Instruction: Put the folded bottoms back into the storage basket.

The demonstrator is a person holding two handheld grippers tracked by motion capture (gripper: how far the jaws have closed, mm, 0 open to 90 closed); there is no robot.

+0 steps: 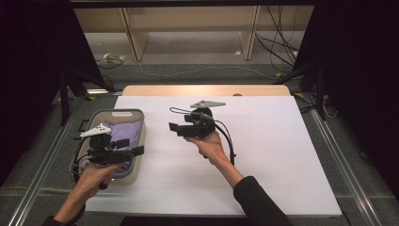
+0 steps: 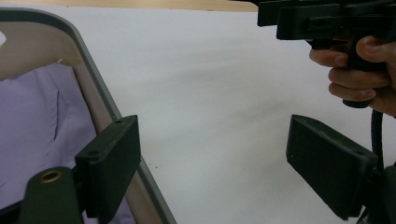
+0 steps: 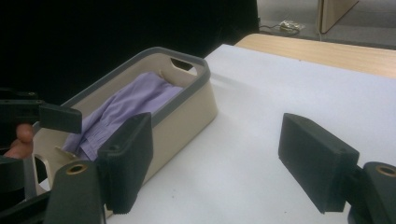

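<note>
The white table [image 1: 263, 155] spreads across the middle of the high view, bare from centre to its right edge and its lower edge. At its left edge sits the beige basket [image 1: 138, 141] with the lilac shirt [image 1: 126, 132] inside. The left gripper [image 1: 133, 151] hangs over the basket's right rim, jaws wide, nothing between. The right gripper [image 1: 173, 127] hovers at frame centre, jaws wide and empty.
</note>
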